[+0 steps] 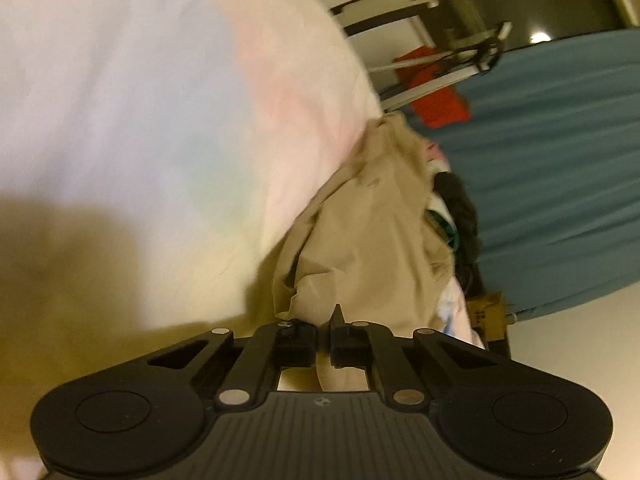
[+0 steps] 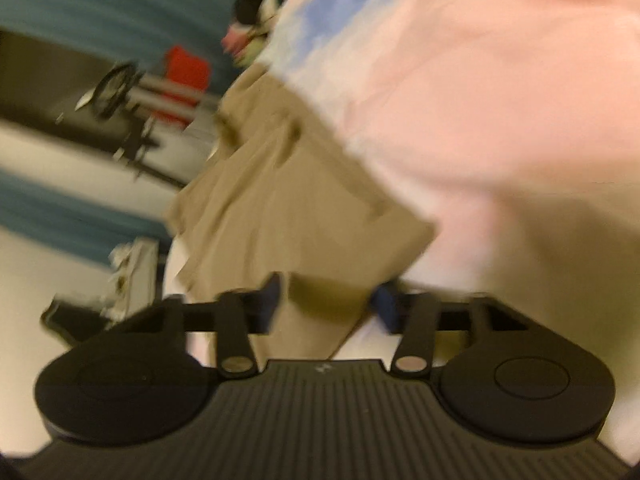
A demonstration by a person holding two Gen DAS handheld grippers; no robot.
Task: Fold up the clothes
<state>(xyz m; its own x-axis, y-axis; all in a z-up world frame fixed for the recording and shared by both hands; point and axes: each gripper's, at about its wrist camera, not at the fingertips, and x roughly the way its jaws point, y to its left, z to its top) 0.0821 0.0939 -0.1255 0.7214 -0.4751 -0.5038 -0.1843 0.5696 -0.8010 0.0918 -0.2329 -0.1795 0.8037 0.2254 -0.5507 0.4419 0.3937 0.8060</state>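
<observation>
The tan garment [image 1: 360,232] lies rumpled on a pale pastel bed sheet [image 1: 140,100], with a small heap of other clothes [image 1: 452,204] at its far right edge. In the left wrist view the left tool [image 1: 325,336] has its jaws drawn nearly together, and pale cloth shows in the narrow gap between them, so it looks clamped on the near hem of the tan garment. In the blurred right wrist view the right tool [image 2: 328,300] stands with its jaws well apart, straddling a near corner of the same garment [image 2: 288,208] without pinching it.

The cloth looks like a thin, light woven fabric: soft, limp, creasing easily, not slippery and not fragile. It will sag and bunch wherever it is unsupported, so holding it at two corners or along a hem should keep an edge taut. The blur leaves the garment's outline uncertain; seams and corners are hard to place.
</observation>
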